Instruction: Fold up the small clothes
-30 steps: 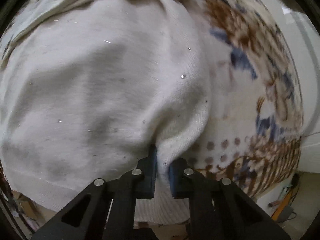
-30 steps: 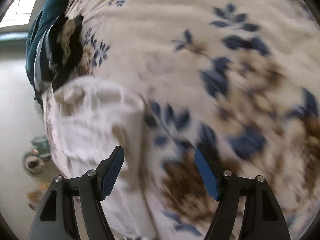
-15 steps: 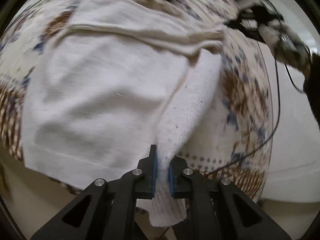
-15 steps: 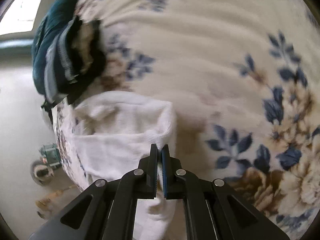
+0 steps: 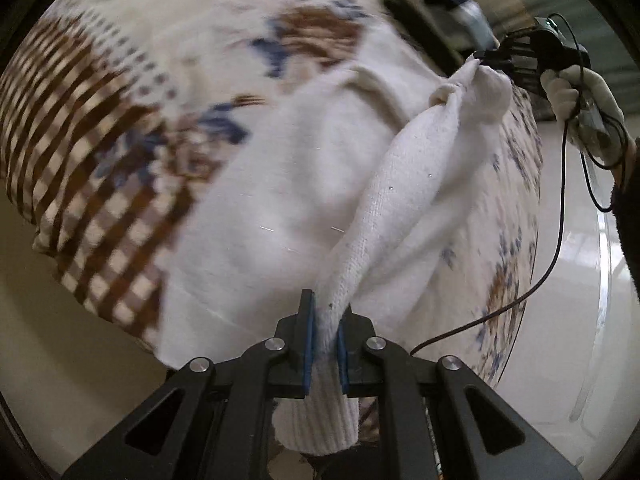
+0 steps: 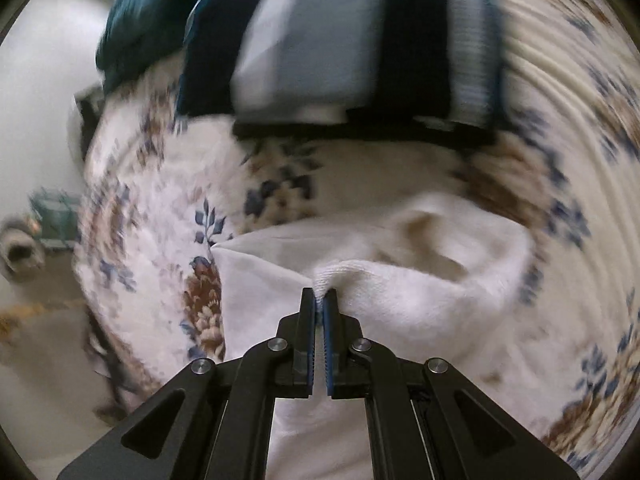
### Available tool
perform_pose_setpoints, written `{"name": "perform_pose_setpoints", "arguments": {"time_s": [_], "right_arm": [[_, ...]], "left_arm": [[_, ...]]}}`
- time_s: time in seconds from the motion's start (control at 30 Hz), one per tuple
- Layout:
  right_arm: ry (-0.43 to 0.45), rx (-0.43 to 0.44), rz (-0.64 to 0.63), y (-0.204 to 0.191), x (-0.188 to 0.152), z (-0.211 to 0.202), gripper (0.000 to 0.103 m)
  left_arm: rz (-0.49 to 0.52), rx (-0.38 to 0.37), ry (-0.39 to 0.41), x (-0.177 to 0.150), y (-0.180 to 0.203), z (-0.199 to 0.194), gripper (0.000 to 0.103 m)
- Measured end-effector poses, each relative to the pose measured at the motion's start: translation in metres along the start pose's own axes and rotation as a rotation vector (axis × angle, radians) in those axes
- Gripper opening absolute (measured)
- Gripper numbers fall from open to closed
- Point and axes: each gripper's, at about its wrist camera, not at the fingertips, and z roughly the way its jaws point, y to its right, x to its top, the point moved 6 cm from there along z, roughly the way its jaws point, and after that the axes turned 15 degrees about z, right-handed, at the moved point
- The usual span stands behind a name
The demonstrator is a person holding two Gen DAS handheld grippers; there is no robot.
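Note:
A white knit garment (image 5: pixel 288 200) lies on a floral bedspread (image 5: pixel 120 120). My left gripper (image 5: pixel 325 320) is shut on a bunched ribbed edge of the garment near the bed's edge. My right gripper (image 6: pixel 319 304) is shut on another edge of the same garment (image 6: pixel 400 300). In the left wrist view the right gripper (image 5: pixel 492 60) shows at the upper right, held by a gloved hand (image 5: pixel 580 104), with the fabric stretched in a raised ridge between the two grippers.
A pile of folded dark and light blue clothes (image 6: pixel 340 48) sits on the bedspread (image 6: pixel 560 128) beyond the garment. Pale floor (image 5: pixel 576 280) lies to the right of the bed. A black cable (image 5: pixel 560 240) hangs from the right gripper.
My right gripper shut on the garment's edge and lifted it toward the clothes pile. My left gripper kept its hold, and the fabric between the two has pulled into a ridge.

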Motion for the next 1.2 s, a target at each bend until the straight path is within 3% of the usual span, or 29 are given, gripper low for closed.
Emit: {"name": "perform_pose_setpoints", "arguments": {"time_s": [0.17,0.27,0.3,0.33,0.37,0.4,0.43,0.47,0.63,0.73,0.87,0.93,1.0,1.2], "right_arm": [[-0.025,-0.140,-0.083,-0.072,0.000,0.073,0.003],[-0.111,-0.180,-0.111,-0.097,-0.009,0.116,0.005],[-0.116,-0.180,-0.109,-0.097,-0.012,0.121,0.008],[-0.124,-0.160,-0.098,-0.097,-0.018,0.121,0.011],[-0.147,-0.118,-0.073,-0.094,-0.027,0.118,0.022],[-0.168,-0.077,-0.044,-0.087,-0.039,0.112,0.042],[-0.171,-0.054,-0.026,-0.078,-0.052,0.103,0.049],[-0.162,-0.032,-0.017,-0.068,-0.068,0.092,0.052],[-0.133,-0.072,0.097,0.031,-0.181,0.049,0.053],[-0.214,-0.099,0.277,0.104,-0.266,0.053,0.053],[-0.340,0.014,0.487,0.159,-0.349,0.084,0.053],[-0.353,0.135,0.591,0.173,-0.371,0.097,0.049],[-0.303,0.192,0.648,0.182,-0.378,0.097,0.004],[-0.218,0.158,0.690,0.208,-0.422,0.075,0.002]], "left_arm": [[-0.064,-0.056,-0.059,0.000,-0.055,0.022,0.008],[-0.085,-0.108,-0.103,0.004,-0.077,0.030,0.015],[-0.085,-0.112,-0.113,0.005,-0.081,0.030,0.021],[-0.082,-0.113,-0.123,0.007,-0.086,0.027,0.035],[-0.075,-0.121,-0.119,0.010,-0.088,0.022,0.050],[-0.062,-0.130,-0.111,0.013,-0.091,0.015,0.058],[-0.054,-0.132,-0.108,0.015,-0.093,0.010,0.065],[-0.046,-0.137,-0.107,0.016,-0.093,0.006,0.066],[0.038,-0.135,-0.164,0.023,-0.076,0.001,0.066],[0.094,-0.102,-0.210,0.024,-0.058,0.015,0.066],[0.137,-0.059,-0.255,0.024,-0.034,0.035,0.066],[0.161,-0.028,-0.274,0.023,-0.023,0.042,0.066],[0.193,0.007,-0.303,0.021,-0.012,0.050,0.066],[0.294,0.094,-0.348,0.006,0.005,0.066,0.066]]}}
